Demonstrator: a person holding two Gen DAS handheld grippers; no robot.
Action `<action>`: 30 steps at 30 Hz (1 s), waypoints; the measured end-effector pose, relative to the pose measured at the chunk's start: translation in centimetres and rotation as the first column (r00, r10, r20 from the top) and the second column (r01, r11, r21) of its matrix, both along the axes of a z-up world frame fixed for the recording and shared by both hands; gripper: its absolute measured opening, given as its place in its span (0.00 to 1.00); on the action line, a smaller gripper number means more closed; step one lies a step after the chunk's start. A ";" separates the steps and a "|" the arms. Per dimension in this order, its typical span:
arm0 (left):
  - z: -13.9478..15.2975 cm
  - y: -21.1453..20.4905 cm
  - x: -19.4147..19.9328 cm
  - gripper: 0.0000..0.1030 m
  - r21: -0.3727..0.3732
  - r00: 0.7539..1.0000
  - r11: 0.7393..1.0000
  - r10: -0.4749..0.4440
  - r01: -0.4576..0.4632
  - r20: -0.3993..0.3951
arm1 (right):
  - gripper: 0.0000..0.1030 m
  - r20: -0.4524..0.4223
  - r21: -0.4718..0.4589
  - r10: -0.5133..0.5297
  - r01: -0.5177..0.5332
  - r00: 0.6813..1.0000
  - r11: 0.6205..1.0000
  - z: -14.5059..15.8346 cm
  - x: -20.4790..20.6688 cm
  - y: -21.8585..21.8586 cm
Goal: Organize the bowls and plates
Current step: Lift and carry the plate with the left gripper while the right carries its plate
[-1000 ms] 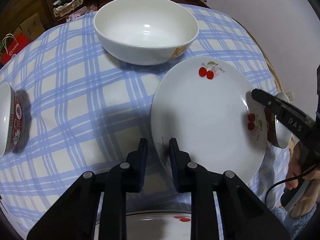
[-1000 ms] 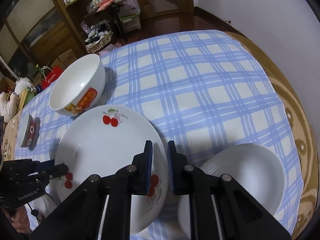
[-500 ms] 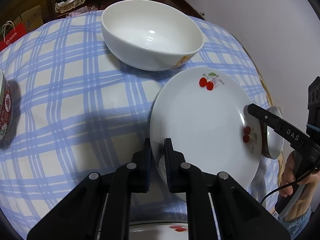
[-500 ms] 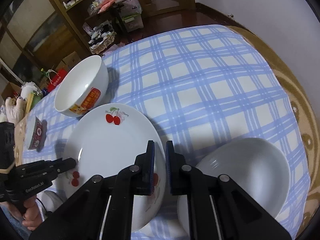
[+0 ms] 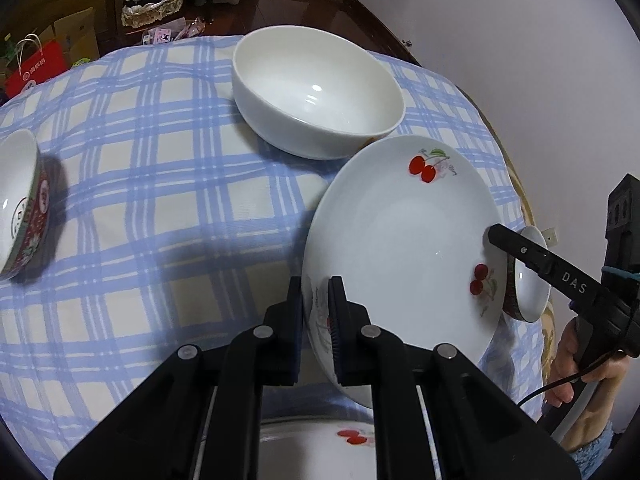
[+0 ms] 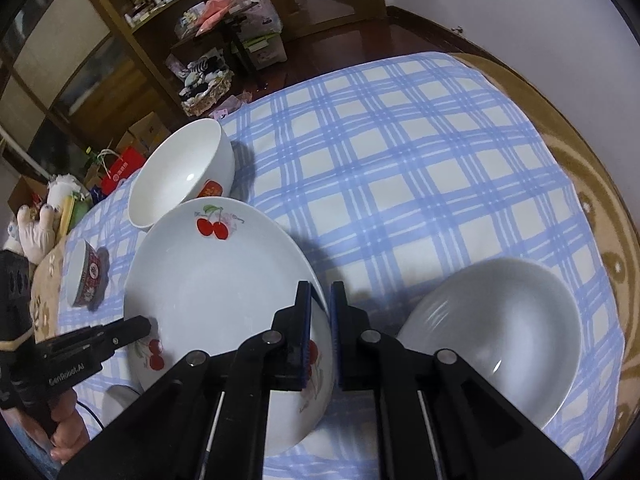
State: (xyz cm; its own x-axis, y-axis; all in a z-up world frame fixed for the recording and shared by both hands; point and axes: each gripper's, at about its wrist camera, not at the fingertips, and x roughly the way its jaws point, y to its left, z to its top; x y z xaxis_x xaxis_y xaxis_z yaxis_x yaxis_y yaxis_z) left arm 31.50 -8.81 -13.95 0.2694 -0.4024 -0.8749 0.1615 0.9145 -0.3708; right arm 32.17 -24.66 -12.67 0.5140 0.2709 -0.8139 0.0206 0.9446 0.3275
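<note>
Checked tabletop (image 6: 400, 184) carrying empty bowls.
Left tool (image 5: 316, 300) and right tool (image 6: 320, 312) are both clamping the plate (image 5: 400, 248), bare.

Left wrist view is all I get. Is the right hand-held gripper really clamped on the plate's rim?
Observer: Yes. The right wrist view shows the right hand-held gripper shut on the plate, with the rim between both fingers.
Operator: Anything beyond the plate on that side?
Observer: A plain white bowl sits empty on the tablecloth, to the plate's right in that view.
Operator: Any mark on the big bowl?
Observer: A red-orange label on its outer wall, facing the plate.
</note>
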 end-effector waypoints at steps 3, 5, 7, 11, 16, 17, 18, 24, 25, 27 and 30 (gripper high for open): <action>0.8 0.5 -0.5 0.11 0.010 1.000 1.000 0.005 -0.005 0.008 | 0.10 0.002 -0.006 -0.004 0.004 1.000 1.000 0.3 -0.5 0.5; 1.4 0.6 -0.7 0.11 0.011 1.000 1.000 0.008 -0.009 0.015 | 0.10 0.011 0.003 -0.008 0.008 1.000 1.000 0.9 -1.0 0.7; 2.2 1.0 -1.1 0.11 0.010 1.000 1.000 0.011 -0.012 0.026 | 0.10 0.022 0.014 -0.008 0.008 1.000 1.000 1.7 -1.6 0.9; 4.0 1.9 -2.1 0.11 0.005 0.999 1.000 0.012 -0.012 0.047 | 0.10 0.041 0.019 0.000 -0.001 0.999 1.000 3.2 -3.1 1.5; 7.0 3.4 -4.5 0.11 0.017 0.996 1.000 0.016 -0.017 0.090 | 0.10 0.047 0.049 0.004 -0.007 0.999 0.999 4.5 -5.6 2.3; 7.5 3.6 -5.1 0.11 0.024 0.995 0.999 0.022 -0.025 0.097 | 0.10 0.047 0.059 0.007 -0.010 0.999 0.998 4.7 -6.2 2.5; 8.3 3.9 -5.8 0.11 0.039 0.994 0.999 0.025 -0.029 0.108 | 0.10 0.047 0.063 0.014 -0.016 0.999 0.998 4.9 -6.7 2.8; 11.2 5.5 -8.8 0.11 0.048 0.990 0.999 0.007 -0.014 0.140 | 0.10 0.063 0.048 0.045 -0.048 0.997 0.998 6.5 -10.0 4.5; 11.2 5.8 -9.2 0.11 0.051 0.990 0.999 0.013 -0.020 0.141 | 0.09 0.067 0.050 0.050 -0.054 0.997 0.997 6.8 -10.5 4.7; 11.1 6.5 -10.1 0.11 0.055 0.991 0.998 0.022 -0.030 0.130 | 0.09 0.073 0.050 0.056 -0.060 0.996 0.997 7.2 -11.5 5.3; 10.8 7.7 -11.6 0.11 0.049 0.994 0.998 0.023 -0.029 0.111 | 0.09 0.079 0.046 0.067 -0.071 0.995 0.996 7.7 -13.0 6.1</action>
State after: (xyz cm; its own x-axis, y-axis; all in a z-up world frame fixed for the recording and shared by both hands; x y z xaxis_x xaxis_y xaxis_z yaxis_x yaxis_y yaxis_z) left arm 19.86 -1.15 -3.15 0.3750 -0.3503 -0.8583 0.1745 0.9360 -0.3057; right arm 19.19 -18.53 -4.99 0.5536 0.3460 -0.7575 -0.0714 0.9260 0.3707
